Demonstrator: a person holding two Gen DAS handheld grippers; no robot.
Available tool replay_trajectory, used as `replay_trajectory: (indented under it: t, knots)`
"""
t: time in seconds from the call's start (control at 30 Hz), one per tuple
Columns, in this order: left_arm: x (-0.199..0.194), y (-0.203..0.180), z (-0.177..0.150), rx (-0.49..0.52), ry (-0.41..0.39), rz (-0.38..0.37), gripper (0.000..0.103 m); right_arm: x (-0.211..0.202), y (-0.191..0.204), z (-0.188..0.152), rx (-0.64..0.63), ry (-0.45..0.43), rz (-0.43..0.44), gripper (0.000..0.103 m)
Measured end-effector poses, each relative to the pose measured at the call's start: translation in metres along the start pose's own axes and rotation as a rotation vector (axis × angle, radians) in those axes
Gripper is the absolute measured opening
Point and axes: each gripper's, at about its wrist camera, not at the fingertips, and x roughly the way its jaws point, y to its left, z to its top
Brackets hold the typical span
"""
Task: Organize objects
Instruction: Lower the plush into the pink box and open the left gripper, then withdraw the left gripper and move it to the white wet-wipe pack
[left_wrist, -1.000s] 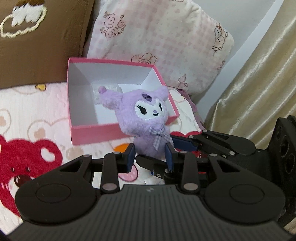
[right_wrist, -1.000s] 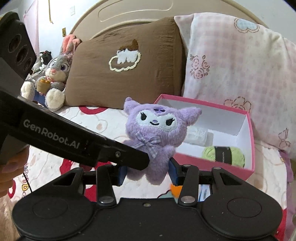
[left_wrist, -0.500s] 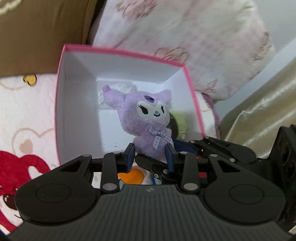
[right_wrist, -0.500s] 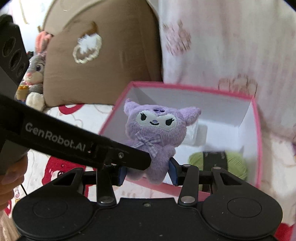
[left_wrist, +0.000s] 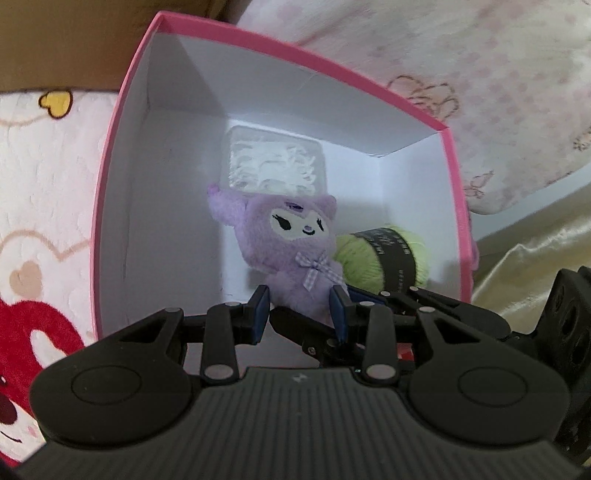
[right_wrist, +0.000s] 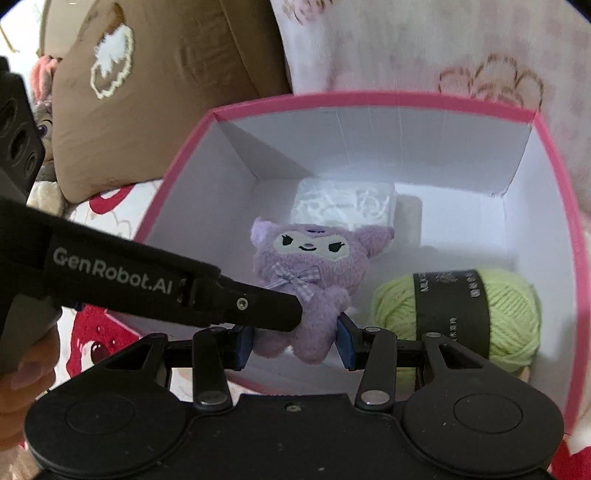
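Purple plush toy (left_wrist: 295, 254) is clamped low on its body by both grippers, L (left_wrist: 300, 312) & R (right_wrist: 295, 341), jaws nearly closed. It is held inside pink box (right_wrist: 177, 162), beside green yarn ball (right_wrist: 454, 314) & clear packet (left_wrist: 277, 166).

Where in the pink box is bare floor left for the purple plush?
Bare floor: the strip along the pink box's left wall, beside the clear packet. Crowded: the right side, where the green yarn ball lies. Both grippers hold the purple plush.

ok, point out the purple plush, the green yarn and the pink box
purple plush (right_wrist: 314, 254), right wrist view, on its face.
green yarn (right_wrist: 513, 310), right wrist view, on the bare strands.
pink box (left_wrist: 110, 184), left wrist view, on its left rim.
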Motion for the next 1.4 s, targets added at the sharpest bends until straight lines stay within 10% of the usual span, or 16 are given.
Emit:
replay_trajectory:
  t: [0.43, 1.4]
  knots:
    - [0.012, -0.003, -0.012, -0.004, -0.038, 0.108, 0.043, 0.018, 0.0, 0.001, -0.065, 0.014, -0.056, 0.055]
    - [-0.166, -0.029, -0.112, 0.236, -0.158, 0.165, 0.06, -0.188, 0.057, -0.089, -0.211, -0.267, -0.057, 0.071]
